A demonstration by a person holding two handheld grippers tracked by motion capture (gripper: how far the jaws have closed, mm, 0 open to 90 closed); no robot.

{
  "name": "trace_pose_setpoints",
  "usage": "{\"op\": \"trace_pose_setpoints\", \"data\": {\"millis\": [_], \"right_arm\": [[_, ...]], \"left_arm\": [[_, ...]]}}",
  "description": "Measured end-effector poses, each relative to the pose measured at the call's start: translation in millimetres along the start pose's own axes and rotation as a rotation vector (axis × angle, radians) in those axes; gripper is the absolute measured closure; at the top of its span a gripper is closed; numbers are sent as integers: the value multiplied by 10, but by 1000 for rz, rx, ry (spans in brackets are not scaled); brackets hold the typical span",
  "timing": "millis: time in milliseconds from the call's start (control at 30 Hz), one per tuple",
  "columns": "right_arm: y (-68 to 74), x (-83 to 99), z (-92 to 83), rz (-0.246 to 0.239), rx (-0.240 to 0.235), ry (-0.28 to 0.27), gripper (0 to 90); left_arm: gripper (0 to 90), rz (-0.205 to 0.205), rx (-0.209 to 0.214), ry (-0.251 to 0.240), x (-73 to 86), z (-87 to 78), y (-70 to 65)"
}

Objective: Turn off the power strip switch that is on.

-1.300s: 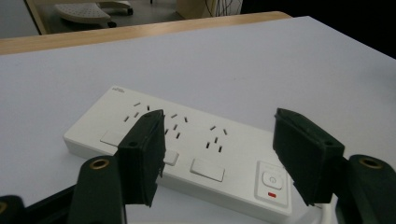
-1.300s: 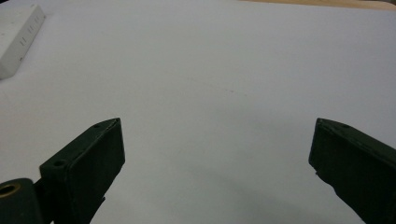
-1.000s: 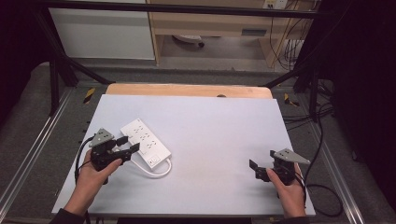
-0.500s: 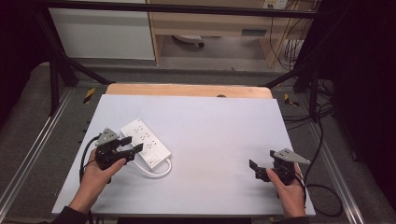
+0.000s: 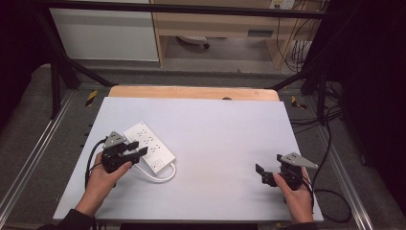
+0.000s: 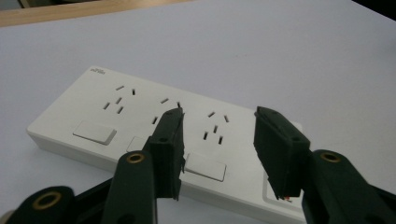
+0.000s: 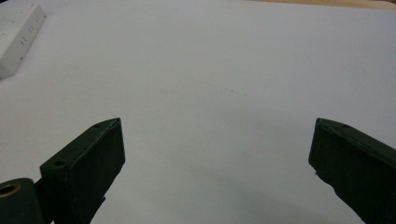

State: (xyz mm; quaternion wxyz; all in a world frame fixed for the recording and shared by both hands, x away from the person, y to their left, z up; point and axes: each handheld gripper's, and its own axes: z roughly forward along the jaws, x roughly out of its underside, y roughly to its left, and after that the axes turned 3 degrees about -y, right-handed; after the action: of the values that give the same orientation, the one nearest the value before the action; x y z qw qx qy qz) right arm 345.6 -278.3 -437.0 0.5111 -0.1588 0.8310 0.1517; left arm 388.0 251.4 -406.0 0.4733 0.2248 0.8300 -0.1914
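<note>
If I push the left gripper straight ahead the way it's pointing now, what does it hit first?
Most likely the white power strip: the left gripper, jaws just closing with nothing gripped, points at its near switch side. Depth is uncertain.

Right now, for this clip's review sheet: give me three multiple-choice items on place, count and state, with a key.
1. Where does the power strip lie on the table?
A left half
B right half
C far edge

2. How many rocker switches show on the strip in the left gripper view?
A one
B three
C six

3. How do the right tongs stand?
A shut on the cable
B open over bare table
C shut on the strip

Key: 1 A, it lies beside the left tongs. 2 B, three white rockers. 3 B, jaws wide, nothing between.
</note>
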Motion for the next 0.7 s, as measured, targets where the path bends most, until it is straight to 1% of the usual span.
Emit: {"op": "trace_pose_setpoints", "data": {"millis": [33, 100, 133, 167, 233, 267, 333, 367, 433, 467, 600, 633, 700], "right_arm": [[0, 0, 0, 0, 0, 0, 41], [0, 0, 0, -1, 0, 0, 41], [1, 0, 1, 2, 0, 0, 41], [0, 0, 0, -1, 0, 0, 41], [1, 0, 1, 1, 0, 0, 42], [1, 0, 1, 1, 0, 0, 42], [1, 0, 1, -1, 0, 0, 41], [1, 0, 1, -1, 0, 0, 41], [2, 0, 1, -1, 0, 1, 42], [2, 0, 1, -1, 0, 1, 42], [1, 0, 1, 0, 0, 1, 42], [1, 0, 1, 0, 0, 1, 42], [0, 0, 0, 0, 1, 1, 42]], "left_arm": [[537, 0, 0, 4, 3, 8, 1], [574, 0, 3, 12, 9, 23, 9], [589, -7, 3, 13, 13, 33, 13], [627, -8, 3, 14, 16, 40, 20], [663, -10, 2, 20, 21, 56, 27], [663, -10, 1, 23, 23, 63, 29], [714, -11, -1, 29, 25, 77, 35], [714, -10, -3, 30, 27, 84, 37], [757, -10, -7, 34, 32, 101, 40], [757, -12, -8, 35, 34, 111, 42], [822, -16, -9, 49, 48, 152, 57], [822, -19, -7, 54, 51, 163, 62], [852, -20, -8, 60, 58, 180, 66]]}}
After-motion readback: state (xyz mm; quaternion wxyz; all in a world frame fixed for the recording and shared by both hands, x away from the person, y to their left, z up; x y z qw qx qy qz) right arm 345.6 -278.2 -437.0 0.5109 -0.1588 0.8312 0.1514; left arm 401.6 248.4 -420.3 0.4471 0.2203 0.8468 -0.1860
